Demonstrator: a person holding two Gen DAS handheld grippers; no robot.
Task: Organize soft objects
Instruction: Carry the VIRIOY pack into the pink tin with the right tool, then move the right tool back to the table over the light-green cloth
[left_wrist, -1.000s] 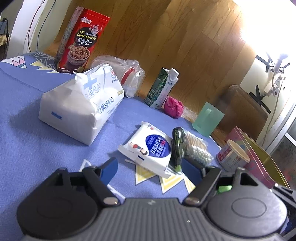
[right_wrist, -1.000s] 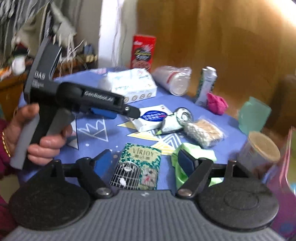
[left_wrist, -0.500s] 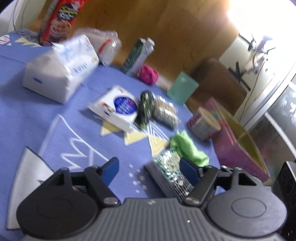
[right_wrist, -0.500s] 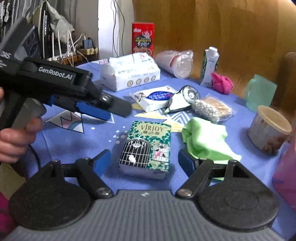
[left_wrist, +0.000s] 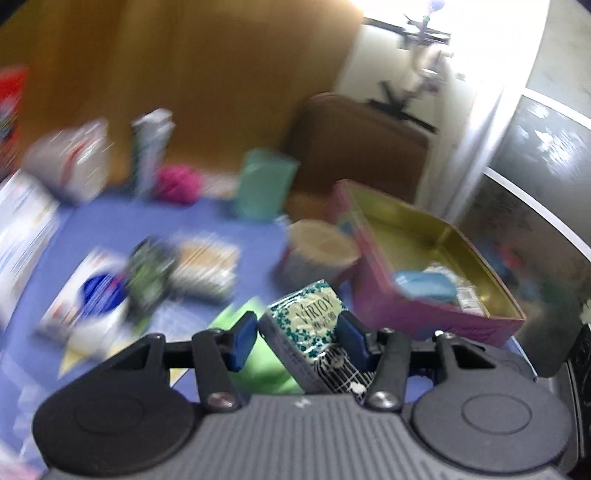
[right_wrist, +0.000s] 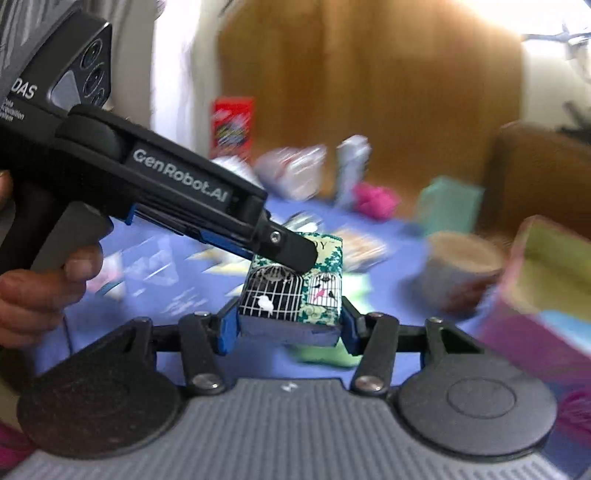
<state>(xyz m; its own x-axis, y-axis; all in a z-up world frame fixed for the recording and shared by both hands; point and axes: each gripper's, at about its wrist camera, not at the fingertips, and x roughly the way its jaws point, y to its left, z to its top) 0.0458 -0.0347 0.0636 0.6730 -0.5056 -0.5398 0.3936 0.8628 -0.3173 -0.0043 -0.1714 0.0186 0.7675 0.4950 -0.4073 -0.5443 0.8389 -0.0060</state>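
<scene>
- The right gripper squeezes the tissue pack tight, up off the table.
- The left gripper is partly open around it.
- The pink tin holds some things; the green cloth waits.

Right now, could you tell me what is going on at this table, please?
A person is tidying a cluttered blue table with two handheld tools. The right tool has its fingers shut on the sides of a green tissue pack, above a green cloth. The left tool reaches in with its fingers either side of the same pack; blur hides whether they squeeze it. An open pink tin, holding a few items, stands nearby.
</scene>
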